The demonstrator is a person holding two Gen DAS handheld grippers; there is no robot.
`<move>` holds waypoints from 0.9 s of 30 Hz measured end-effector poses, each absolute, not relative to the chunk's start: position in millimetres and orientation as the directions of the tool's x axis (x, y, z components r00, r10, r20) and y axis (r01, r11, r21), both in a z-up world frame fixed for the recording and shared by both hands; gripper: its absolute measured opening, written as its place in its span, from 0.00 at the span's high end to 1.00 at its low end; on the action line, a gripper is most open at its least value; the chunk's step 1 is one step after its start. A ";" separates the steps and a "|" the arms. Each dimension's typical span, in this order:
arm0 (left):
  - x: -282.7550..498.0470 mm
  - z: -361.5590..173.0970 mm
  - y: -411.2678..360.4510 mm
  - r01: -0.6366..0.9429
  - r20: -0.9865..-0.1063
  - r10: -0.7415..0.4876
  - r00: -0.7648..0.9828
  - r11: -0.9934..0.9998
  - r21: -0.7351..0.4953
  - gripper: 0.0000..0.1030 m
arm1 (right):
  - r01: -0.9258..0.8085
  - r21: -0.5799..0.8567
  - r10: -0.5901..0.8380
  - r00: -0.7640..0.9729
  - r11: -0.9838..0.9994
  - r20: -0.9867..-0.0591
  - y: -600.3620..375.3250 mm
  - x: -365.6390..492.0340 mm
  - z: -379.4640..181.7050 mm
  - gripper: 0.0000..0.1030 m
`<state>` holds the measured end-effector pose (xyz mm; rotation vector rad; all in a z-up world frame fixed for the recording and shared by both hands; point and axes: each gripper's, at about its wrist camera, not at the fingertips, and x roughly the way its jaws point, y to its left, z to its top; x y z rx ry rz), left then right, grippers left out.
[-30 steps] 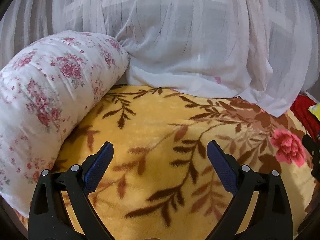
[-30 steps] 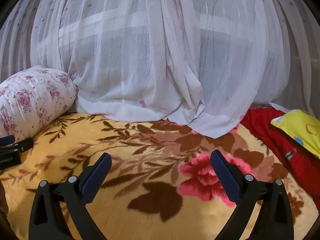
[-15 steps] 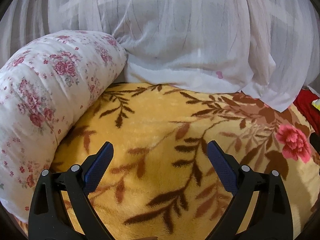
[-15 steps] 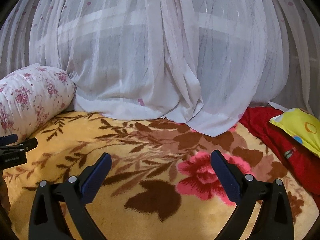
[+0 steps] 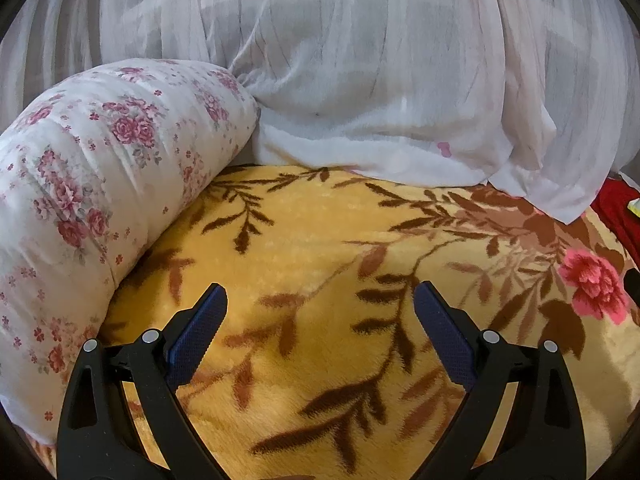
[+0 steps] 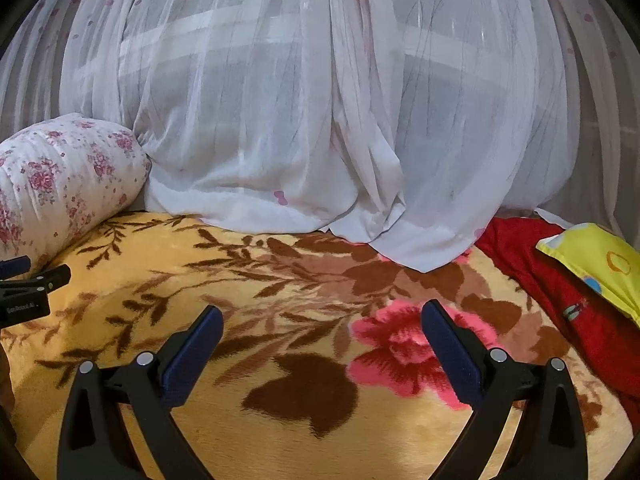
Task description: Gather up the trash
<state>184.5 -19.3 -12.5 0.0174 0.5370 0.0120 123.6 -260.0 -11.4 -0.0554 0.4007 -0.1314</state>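
I hold my left gripper (image 5: 320, 300) and right gripper (image 6: 322, 320) with fingers spread wide and empty above the yellow floral blanket (image 5: 312, 232), floral bolster (image 5: 100, 184) at left, sheer curtain (image 6: 320, 120) ahead, and I see no trash.

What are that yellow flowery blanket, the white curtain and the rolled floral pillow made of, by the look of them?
The blanket looks like plush fleece, probably synthetic: fuzzy nap, blurred print edges, soft sheen. The curtain seems a sheer woven voile: window bars show through and it hangs in fine folds. The pillow appears covered in matte printed cotton or a blend, with stitched puckers; its filling cannot be seen.
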 end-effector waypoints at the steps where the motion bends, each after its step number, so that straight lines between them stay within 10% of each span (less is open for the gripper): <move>1: 184.5 -12.8 -18.7 -0.008 -0.509 0.017 0.861 1.000 0.021 0.11 | 0.118 -0.083 -0.141 0.912 0.990 -0.385 -259.9 123.6 -11.6 0.05; 27: 185.8 -15.5 -16.2 -0.013 -0.478 0.039 0.878 0.998 0.056 0.11 | 0.113 -0.082 -0.137 0.903 0.990 -0.408 -263.1 124.1 -19.6 0.05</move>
